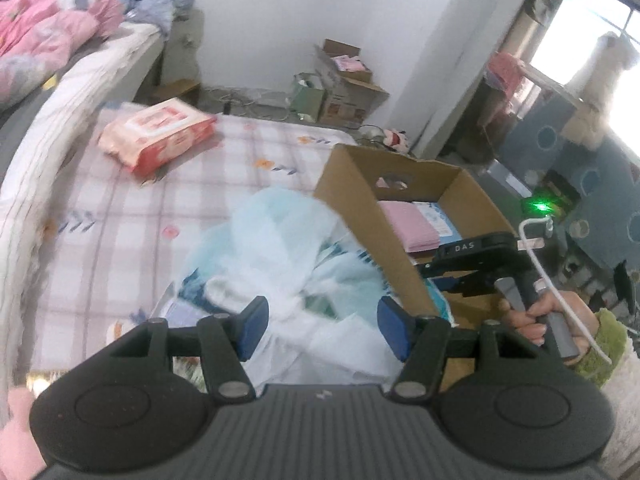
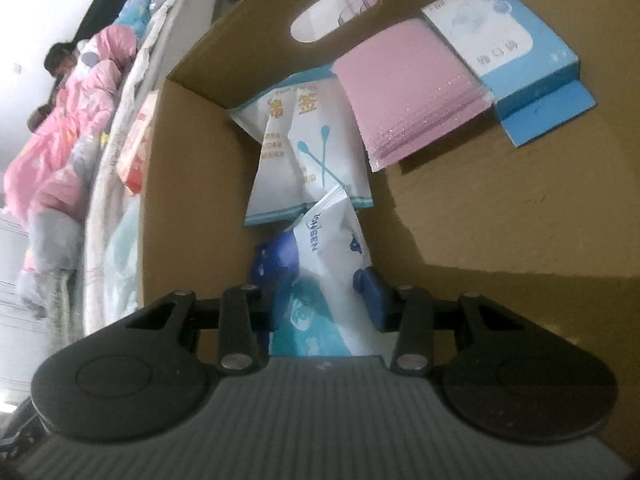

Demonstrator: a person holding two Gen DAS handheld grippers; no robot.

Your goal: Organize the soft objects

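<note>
Window [image 1: 580,28] glare, motion blur, fisheye.

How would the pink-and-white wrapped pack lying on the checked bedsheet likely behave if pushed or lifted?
The pink-and-white pack looks plastic-wrapped with puffy, rounded edges, so it would probably give under a squeeze rather than stay stiff. Its wrap may be a little slippery. It lies flat on the bedsheet, so it should slide, not roll or tip.

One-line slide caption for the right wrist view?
Right hand-held gripper holds a white-and-blue soft pack inside the cardboard box, beside a cotton-swab packet and pink pad.
</note>
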